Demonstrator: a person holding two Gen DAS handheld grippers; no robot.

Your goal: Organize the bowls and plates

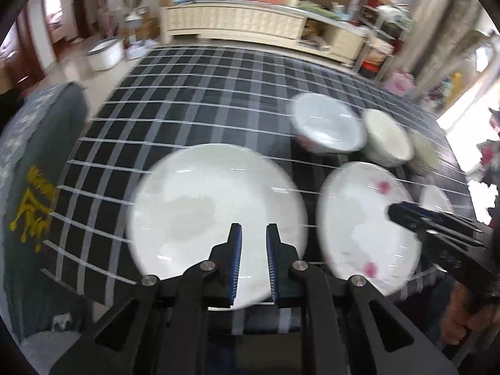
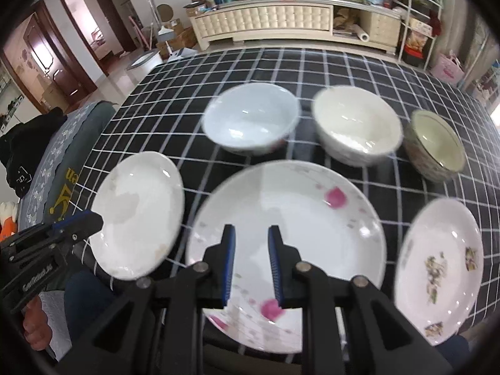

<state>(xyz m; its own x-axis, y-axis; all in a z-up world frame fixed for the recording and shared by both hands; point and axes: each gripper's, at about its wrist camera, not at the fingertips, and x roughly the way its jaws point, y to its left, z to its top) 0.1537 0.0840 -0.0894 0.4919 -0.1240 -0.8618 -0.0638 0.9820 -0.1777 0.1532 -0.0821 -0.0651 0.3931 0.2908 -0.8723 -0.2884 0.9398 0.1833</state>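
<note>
Right now your left gripper (image 1: pixel 253 261) hangs over the plain white plate (image 1: pixel 215 215) and your right gripper (image 2: pixel 251 264) over the pink-flowered plate (image 2: pixel 286 240); both sets of jaws are narrowly parted with nothing between them. Widen them before you go for a rim, and probably come in low at the near edge so the pads can pinch it. A third plate with a greenish pattern (image 2: pixel 437 273) lies to the right. Beyond, three bowls stand in a row on the checked tablecloth (image 2: pixel 312 62): pale blue (image 2: pixel 250 118), cream (image 2: pixel 356 125), speckled (image 2: pixel 436 145).
</note>
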